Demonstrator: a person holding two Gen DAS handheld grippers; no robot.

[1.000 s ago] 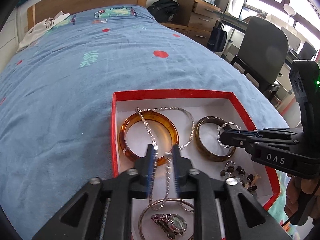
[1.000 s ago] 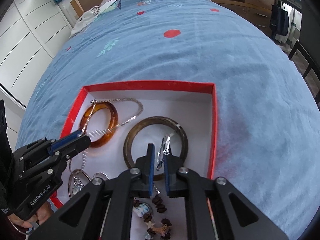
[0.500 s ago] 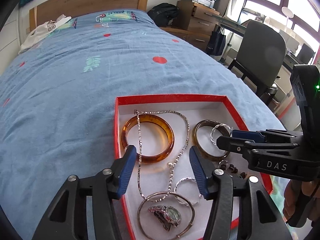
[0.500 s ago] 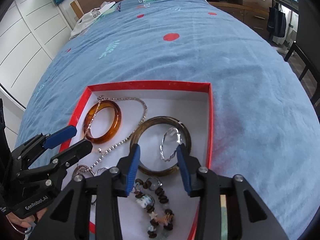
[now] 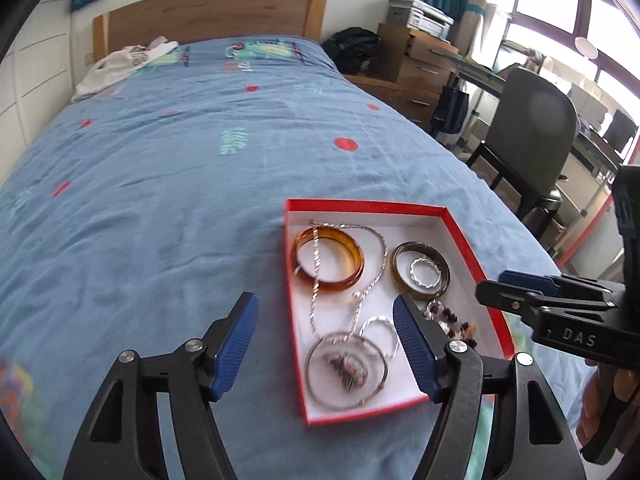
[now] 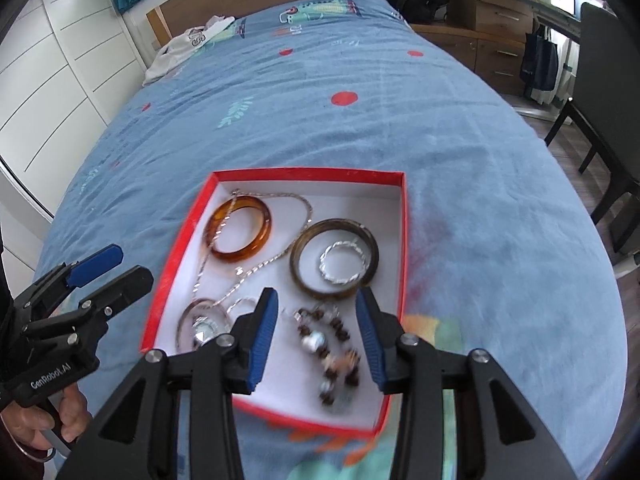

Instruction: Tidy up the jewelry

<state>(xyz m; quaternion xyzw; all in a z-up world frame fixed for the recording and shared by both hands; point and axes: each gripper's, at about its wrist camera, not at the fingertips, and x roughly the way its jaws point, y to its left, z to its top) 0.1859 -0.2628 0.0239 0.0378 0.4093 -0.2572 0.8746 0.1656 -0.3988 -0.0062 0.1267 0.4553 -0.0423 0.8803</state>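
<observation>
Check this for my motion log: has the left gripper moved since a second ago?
Yes. The left gripper let go of the necklace, opened and backed toward the red box's near edge.

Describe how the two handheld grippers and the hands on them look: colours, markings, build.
Both are black plastic with ribbed blue finger pads and silver pivot screws. The left gripper carries white "GenRobot.AI" lettering on its body, readable in the right wrist view. The right gripper is marked "DAS". A bare hand grips the left gripper's handle; no cables are visible.

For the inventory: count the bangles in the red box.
2 thick bangles. The amber bangle lies at the far left with the chain over it; the brown bangle lies at the far right, ringing a silver bracelet.
</observation>
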